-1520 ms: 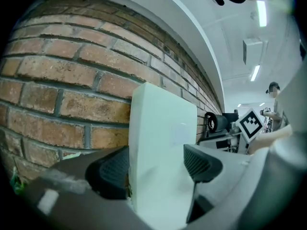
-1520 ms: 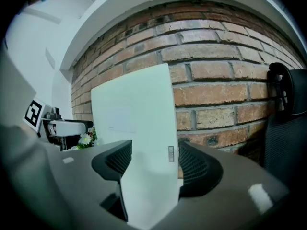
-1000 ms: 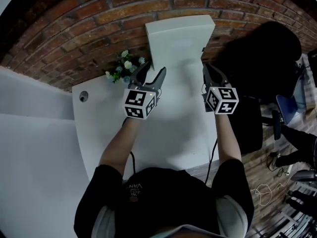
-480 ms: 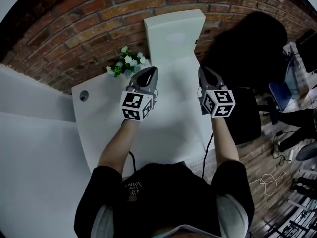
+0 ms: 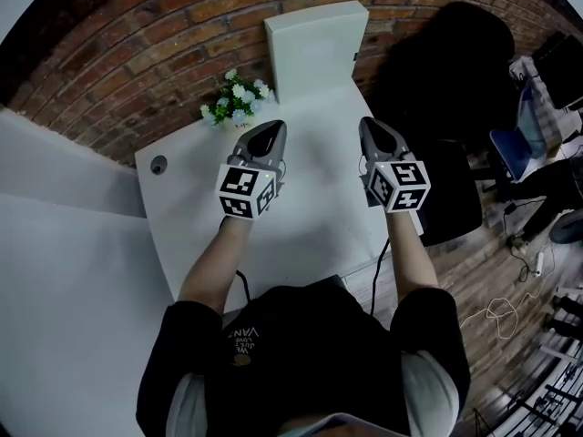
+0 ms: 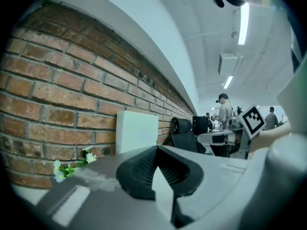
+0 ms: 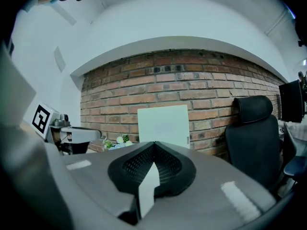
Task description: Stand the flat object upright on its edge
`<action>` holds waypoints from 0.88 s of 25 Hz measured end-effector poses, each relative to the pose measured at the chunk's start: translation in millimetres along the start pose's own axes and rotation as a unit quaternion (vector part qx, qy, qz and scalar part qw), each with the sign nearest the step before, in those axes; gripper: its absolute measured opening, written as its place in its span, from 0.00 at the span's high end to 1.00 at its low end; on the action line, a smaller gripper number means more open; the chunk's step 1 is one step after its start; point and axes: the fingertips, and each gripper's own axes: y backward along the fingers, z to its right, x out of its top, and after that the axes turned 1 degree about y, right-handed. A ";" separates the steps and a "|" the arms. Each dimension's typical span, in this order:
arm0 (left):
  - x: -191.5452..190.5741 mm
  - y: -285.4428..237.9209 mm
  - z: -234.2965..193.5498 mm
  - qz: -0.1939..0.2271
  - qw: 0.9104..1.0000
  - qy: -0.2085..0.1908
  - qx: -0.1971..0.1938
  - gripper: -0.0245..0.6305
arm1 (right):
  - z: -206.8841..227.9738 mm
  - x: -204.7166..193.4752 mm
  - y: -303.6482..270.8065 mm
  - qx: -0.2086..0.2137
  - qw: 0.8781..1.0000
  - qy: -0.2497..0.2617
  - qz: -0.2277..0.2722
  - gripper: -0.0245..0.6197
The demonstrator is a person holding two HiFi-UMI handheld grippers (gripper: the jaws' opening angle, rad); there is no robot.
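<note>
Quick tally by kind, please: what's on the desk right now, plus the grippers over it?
White flat panel, upright by the brick wall: 1
Flower bunch: 1
Grippers: 2 (left gripper, jaws just closed on nothing; right gripper, jaws shut, empty)
Total: 4

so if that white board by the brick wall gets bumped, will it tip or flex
Likely stiff: the white board shows straight edges standing on the table. Probably tips easily, since it rests on one thin edge by the brick wall.
</note>
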 end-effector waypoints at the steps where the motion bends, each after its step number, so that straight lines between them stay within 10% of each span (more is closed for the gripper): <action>1: 0.1 4.8 1.0 0.001 1.000 0.002 -0.001 0.96 | -4.1 -0.5 4.2 -0.001 1.000 -0.001 0.001 0.96; 22: -4.0 100.1 31.1 0.004 0.999 -0.008 -0.052 0.96 | -79.9 -28.1 99.6 -0.054 0.998 -0.024 0.006 0.97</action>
